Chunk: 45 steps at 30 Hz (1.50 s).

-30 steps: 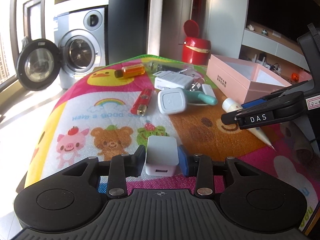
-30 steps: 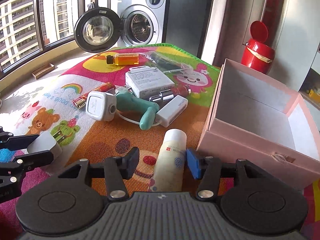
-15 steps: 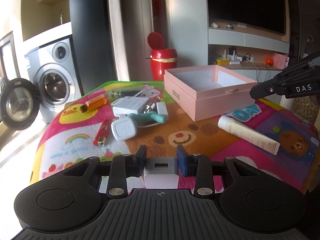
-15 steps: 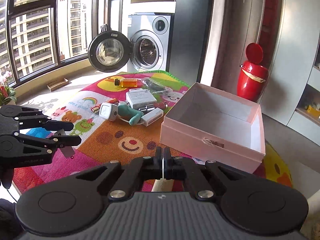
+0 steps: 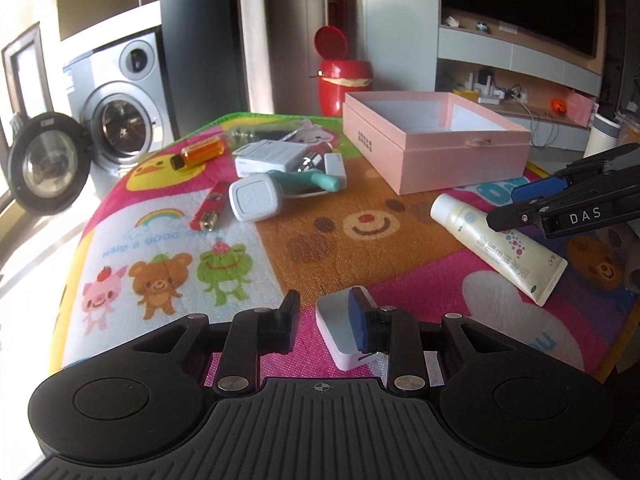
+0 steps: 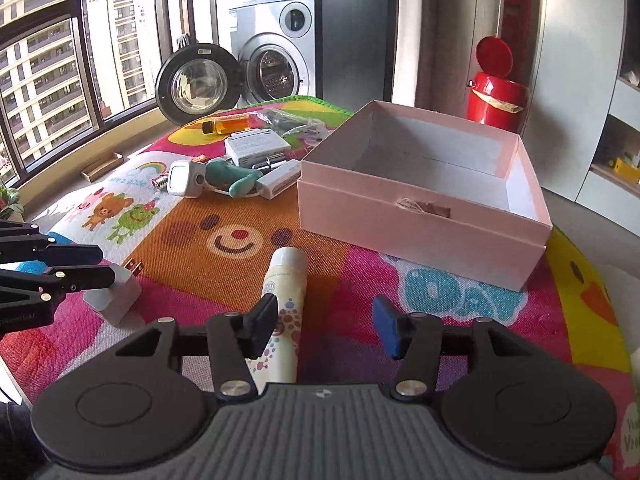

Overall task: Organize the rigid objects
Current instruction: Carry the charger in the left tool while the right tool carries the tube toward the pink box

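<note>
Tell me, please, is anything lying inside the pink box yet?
No, the right wrist view shows the pink box open, with only its bare white interior visible.

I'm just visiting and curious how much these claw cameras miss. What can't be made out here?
- White charger, left view: its far side sits behind the left claw's blue pad.
- Cream tube, right view: its tail end passes under the camera housing.
- Clear bag, right view: contents too small and glare-washed to name.
- Pink box, left view: floor hidden by its near wall.
</note>
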Available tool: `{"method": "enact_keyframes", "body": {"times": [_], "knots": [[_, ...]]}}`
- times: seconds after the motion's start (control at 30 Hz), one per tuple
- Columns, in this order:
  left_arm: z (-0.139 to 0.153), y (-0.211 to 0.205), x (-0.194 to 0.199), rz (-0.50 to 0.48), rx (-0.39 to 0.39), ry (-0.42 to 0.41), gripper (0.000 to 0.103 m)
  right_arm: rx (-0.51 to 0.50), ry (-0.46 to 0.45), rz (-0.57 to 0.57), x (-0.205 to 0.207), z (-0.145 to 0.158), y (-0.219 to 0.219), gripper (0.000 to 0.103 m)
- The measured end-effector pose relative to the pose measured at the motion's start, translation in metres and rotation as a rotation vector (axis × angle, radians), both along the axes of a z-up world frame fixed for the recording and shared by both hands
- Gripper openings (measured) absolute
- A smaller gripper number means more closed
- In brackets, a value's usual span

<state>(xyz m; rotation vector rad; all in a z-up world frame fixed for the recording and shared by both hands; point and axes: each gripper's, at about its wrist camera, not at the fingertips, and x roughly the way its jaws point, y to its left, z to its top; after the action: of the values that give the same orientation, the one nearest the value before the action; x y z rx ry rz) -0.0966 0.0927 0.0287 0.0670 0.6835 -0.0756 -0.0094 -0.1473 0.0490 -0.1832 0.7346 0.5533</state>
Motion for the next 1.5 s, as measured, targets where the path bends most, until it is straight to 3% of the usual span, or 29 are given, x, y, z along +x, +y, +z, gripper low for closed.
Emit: {"method": "enact_keyframes", "body": {"times": [0.07, 0.2, 0.33, 0.47, 0.6, 0.8, 0.93, 1.03, 1.2, 1.23, 1.27, 1.37, 1.5], "knots": [[0.005, 0.003, -0.003, 0.026, -0.038, 0.027, 0.032, 0.009, 0.02, 0.005, 0.003, -0.003, 0.004, 0.053], [0.013, 0.01, -0.006, 0.07, -0.226, 0.061, 0.031, 0.014, 0.024, 0.003, 0.005, -0.007, 0.01, 0.055], [0.007, -0.006, 0.007, 0.113, -0.159, 0.063, 0.032, -0.014, -0.011, -0.004, 0.0, -0.008, 0.013, 0.056], [0.004, -0.022, 0.004, 0.088, -0.042, 0.033, 0.035, -0.034, -0.053, 0.007, -0.009, -0.008, 0.009, 0.06], [0.004, -0.021, -0.004, 0.092, -0.015, 0.036, 0.037, -0.027, -0.033, 0.01, -0.006, -0.011, 0.009, 0.06], [0.003, -0.017, 0.0, 0.09, -0.095, 0.043, 0.037, -0.019, -0.019, 0.006, -0.002, -0.017, 0.017, 0.06], [-0.008, -0.02, 0.009, 0.06, -0.143, 0.099, 0.04, -0.023, -0.016, 0.008, -0.002, -0.019, 0.018, 0.06], [-0.011, -0.019, 0.01, 0.062, -0.161, 0.074, 0.04, -0.02, -0.01, 0.003, -0.001, -0.021, 0.016, 0.06], [-0.012, -0.021, 0.011, 0.049, -0.108, 0.025, 0.04, -0.008, -0.025, 0.019, 0.003, -0.021, 0.019, 0.059], [-0.014, -0.024, 0.011, 0.038, -0.095, 0.028, 0.039, -0.015, -0.024, 0.029, 0.004, -0.021, 0.021, 0.055], [-0.016, -0.026, 0.011, 0.031, -0.079, 0.03, 0.038, -0.023, -0.017, 0.041, 0.004, -0.021, 0.022, 0.043], [-0.018, -0.036, 0.007, -0.019, 0.008, 0.011, 0.038, -0.05, -0.027, 0.091, -0.001, -0.014, 0.023, 0.034], [-0.013, -0.04, 0.004, -0.097, -0.015, -0.024, 0.038, -0.026, -0.042, 0.111, -0.009, 0.009, 0.004, 0.02]]}}
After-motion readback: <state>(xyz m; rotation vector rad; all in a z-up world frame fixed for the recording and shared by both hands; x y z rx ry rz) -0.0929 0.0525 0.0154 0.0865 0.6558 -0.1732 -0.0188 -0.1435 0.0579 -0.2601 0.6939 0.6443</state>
